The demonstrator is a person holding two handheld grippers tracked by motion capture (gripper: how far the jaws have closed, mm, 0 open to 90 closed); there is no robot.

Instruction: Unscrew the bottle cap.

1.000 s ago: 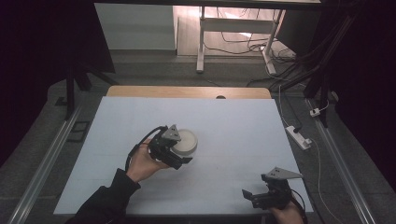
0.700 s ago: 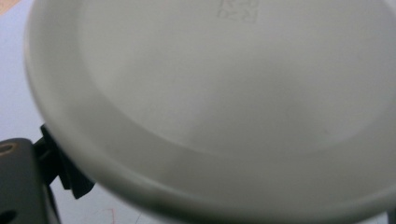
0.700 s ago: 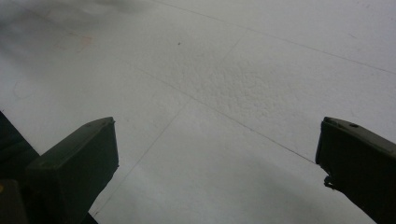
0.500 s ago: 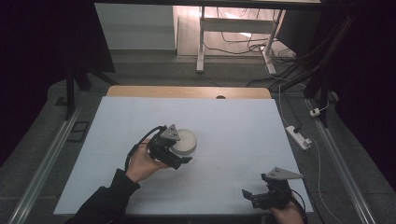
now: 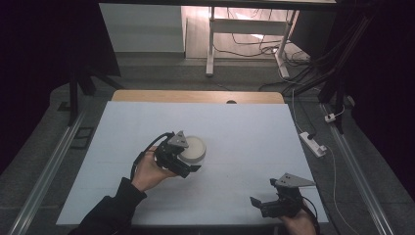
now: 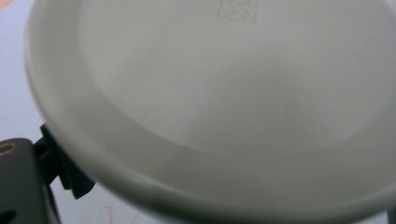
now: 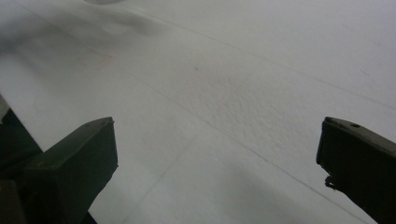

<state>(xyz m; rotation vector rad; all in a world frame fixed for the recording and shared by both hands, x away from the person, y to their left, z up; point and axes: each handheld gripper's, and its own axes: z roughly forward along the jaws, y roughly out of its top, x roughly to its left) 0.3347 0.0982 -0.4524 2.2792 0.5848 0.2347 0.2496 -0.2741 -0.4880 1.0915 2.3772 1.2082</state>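
Two grippers on a white table, one at a round white bowl

Two hand-held grippers sit over the white table (image 5: 235, 127). Seen from the high view, the left gripper (image 5: 188, 159) lies just left of centre, held in the person's left hand (image 5: 149, 170), and it meets the near left side of a round white bowl (image 5: 192, 150) that stands on the table a little left of the middle. From the left gripper view the bowl (image 6: 224, 102) looms very close and blurred, its flat round face and thick rim turned toward the camera, with faint raised lettering near the top edge. One black jaw pokes out from under the rim at the lower left, touching or nearly touching it; the other jaw is out of sight, so I cannot tell whether this tool pinches the bowl or merely rests against it.

Near the front right corner of the table, the right gripper (image 5: 262, 204) is well apart from the bowl. Its own view shows both black jaws spread wide with bare table surface between them, holding nothing
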